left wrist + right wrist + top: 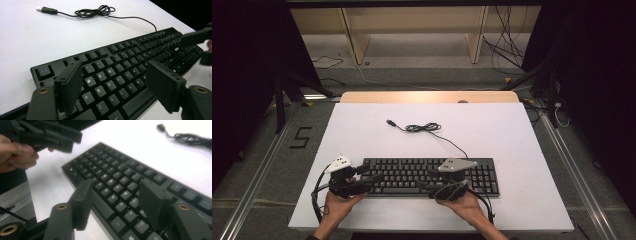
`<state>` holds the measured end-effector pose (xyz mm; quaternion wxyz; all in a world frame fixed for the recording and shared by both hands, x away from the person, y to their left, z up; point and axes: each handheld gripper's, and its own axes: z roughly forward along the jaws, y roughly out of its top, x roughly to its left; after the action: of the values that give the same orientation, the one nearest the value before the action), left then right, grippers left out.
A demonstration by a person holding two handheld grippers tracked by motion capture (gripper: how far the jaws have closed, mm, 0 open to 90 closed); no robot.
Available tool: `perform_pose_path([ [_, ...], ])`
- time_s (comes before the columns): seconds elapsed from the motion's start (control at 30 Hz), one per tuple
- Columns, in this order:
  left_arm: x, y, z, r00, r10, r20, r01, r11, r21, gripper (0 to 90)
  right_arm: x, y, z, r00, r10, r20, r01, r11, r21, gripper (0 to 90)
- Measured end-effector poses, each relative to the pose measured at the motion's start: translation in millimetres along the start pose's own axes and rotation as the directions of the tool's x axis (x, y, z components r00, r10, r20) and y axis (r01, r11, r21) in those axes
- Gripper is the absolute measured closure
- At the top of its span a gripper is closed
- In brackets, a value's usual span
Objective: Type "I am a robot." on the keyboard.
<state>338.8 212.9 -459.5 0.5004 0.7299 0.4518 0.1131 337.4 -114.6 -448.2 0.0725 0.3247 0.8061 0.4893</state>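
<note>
A black keyboard (432, 175) lies near the front edge of the white tabletop, its cable (424, 128) coiled behind it and ending in a USB plug (390, 121). My left gripper (371, 175) hovers at the keyboard's left end. In the left gripper view this gripper (115, 72) stands open over the letter keys (120, 72), with nothing between its pads. My right gripper (429, 179) hangs over the keyboard's front middle. In the right gripper view it (116, 190) is open above the keys (120, 182), gripping nothing.
The white tabletop (362, 135) has bare room behind and to both sides of the keyboard. A wooden shelf frame (412, 30) stands beyond the table, with loose cables (507, 50) on the floor. Metal rails (257, 175) run along both sides.
</note>
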Motion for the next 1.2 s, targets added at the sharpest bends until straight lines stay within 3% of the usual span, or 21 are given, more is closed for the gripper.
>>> perform_pose_path([
  [0.27, 2.1, 2.2, 4.7, 1.0000, -0.004, 0.004, 0.004, 0.9999, 0.011, 29.8, -5.3, -0.2, -21.4, 0.9992, 0.022, 0.034, -0.020, 0.997, -0.070, 36.3],
  [0.4, 1.7, 4.2, 7.2, 0.9999, -0.014, 0.005, 0.014, 0.9999, 0.007, 31.5, -7.9, -3.6, -27.8, 0.9985, 0.031, 0.045, -0.027, 0.997, -0.078, 32.2],
  [0.8, -3.4, 14.3, 24.7, 0.9996, 0.026, 0.012, -0.026, 0.9982, 0.055, 36.3, -9.7, -8.5, -38.7, 0.9970, 0.041, 0.066, -0.034, 0.994, -0.101, 28.0],
  [0.9, -3.4, 17.1, 29.1, 0.9993, 0.038, 0.006, -0.038, 0.9963, 0.078, 41.1, -10.9, -9.4, -42.9, 0.9962, 0.046, 0.074, -0.038, 0.993, -0.113, 27.9],
  [1.07, -3.5, 17.8, 35.3, 0.9983, 0.056, 0.017, -0.058, 0.9934, 0.099, 59.2, -11.9, -10.2, -45.9, 0.9957, 0.051, 0.077, -0.042, 0.992, -0.115, 27.9],
  [1.2, -6.2, 17.1, 45.2, 0.9954, 0.094, 0.019, -0.096, 0.9847, 0.145, 72.5, -11.7, -10.2, -45.0, 0.9960, 0.050, 0.074, -0.042, 0.993, -0.113, 27.9],
])
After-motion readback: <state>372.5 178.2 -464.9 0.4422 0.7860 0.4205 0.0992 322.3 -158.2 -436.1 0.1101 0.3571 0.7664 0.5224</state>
